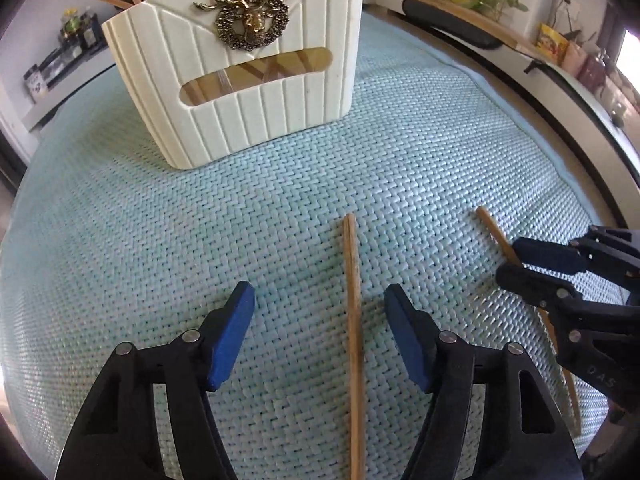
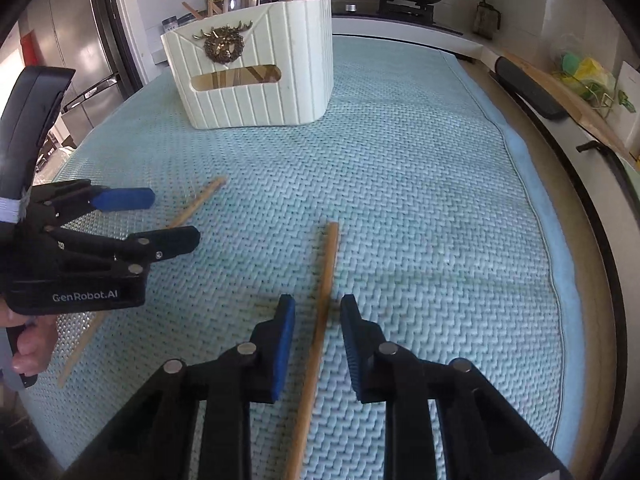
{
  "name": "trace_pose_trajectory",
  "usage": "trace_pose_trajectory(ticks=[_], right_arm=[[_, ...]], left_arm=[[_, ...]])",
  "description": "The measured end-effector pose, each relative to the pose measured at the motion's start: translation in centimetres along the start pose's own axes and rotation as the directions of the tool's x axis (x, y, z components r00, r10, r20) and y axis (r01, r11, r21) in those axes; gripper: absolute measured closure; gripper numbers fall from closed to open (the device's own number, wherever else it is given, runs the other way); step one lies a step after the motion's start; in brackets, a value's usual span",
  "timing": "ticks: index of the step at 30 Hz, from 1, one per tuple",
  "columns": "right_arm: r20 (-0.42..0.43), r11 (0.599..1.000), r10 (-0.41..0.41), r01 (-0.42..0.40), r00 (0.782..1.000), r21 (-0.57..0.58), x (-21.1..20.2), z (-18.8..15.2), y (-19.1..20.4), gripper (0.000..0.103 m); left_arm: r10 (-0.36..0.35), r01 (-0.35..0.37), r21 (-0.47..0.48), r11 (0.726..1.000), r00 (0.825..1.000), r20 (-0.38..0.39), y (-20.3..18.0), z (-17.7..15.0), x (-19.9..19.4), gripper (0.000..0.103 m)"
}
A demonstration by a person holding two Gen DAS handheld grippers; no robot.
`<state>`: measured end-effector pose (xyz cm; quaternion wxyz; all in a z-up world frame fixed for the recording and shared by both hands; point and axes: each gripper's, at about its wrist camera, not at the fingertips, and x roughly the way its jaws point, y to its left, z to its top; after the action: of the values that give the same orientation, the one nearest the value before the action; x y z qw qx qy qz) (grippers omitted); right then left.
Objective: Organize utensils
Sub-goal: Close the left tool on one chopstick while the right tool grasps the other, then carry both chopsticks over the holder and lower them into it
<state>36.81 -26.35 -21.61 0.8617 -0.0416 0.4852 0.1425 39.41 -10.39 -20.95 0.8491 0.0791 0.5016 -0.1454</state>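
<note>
Now each chopstick lies lengthwise toward the white caddy (image 1: 240, 92): left tool (image 1: 320, 320) and right tool (image 2: 318, 332) spread, straddling theirs untouched.

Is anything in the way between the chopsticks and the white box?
Nothing visible. Only bare blue mat lies between each chopstick and the white box.

Two wooden chopsticks (image 1: 354, 320) flat on mat
</note>
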Motion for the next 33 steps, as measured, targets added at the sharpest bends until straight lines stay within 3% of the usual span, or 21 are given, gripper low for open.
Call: trace_pose_trajectory(ticks=[4,7,9,11,12,14,17,23,33], right_arm=[[-0.032,1.0,0.012,-0.012,0.999,-0.023,1.0,1.7,0.2,0.082],[-0.053,1.0,0.0,-0.001,0.999,-0.026,1.4,2.3,0.3,0.09],[-0.06,1.0,-0.005,0.003,0.998,-0.021,1.5,2.6,0.3,0.094],[-0.057,1.0,-0.002,0.001,0.998,-0.012,1.5,2.7,0.2,0.095],[-0.052,1.0,0.0,0.0,0.999,-0.005,1.6,2.8,0.2,0.096],[-0.038,1.0,0.009,-0.009,0.999,0.016,1.6,2.9,0.0,0.097],[0.002,0.996,0.051,-0.051,0.999,0.068,1.4,3.0,-0.5,0.097],[0.128,0.989,0.078,-0.093,0.989,0.115,-2.2,3.2,-0.7,0.097],[0.367,0.985,0.115,-0.154,0.923,0.077,-13.2,3.8,1.4,0.097]], left_arm=[[-0.033,0.034,0.049,0.998,0.999,-0.031,-1.2,1.0,0.4,0.044],[-0.04,0.043,0.074,0.996,0.998,-0.038,-1.8,1.5,0.6,0.052],[-0.05,0.053,0.065,0.997,0.998,-0.034,-1.9,1.7,0.6,0.062],[-0.052,0.053,0.055,0.997,0.998,-0.02,-2.2,2.4,0.7,0.09],[-0.076,0.077,0.041,0.996,0.997,-0.023,-2.1,2.6,0.8,0.098],[-0.124,0.124,-0.005,0.992,0.992,-0.015,-1.6,2.7,0.9,0.098],[-0.128,0.128,-0.026,0.991,0.992,0.017,-1.1,2.2,0.5,0.099],[-0.148,0.161,-0.075,0.984,0.977,0.155,1.4,0.9,-5.2,0.099],[-0.143,0.193,-0.101,0.976,0.916,0.374,3.4,-0.6,-16.2,0.099]])
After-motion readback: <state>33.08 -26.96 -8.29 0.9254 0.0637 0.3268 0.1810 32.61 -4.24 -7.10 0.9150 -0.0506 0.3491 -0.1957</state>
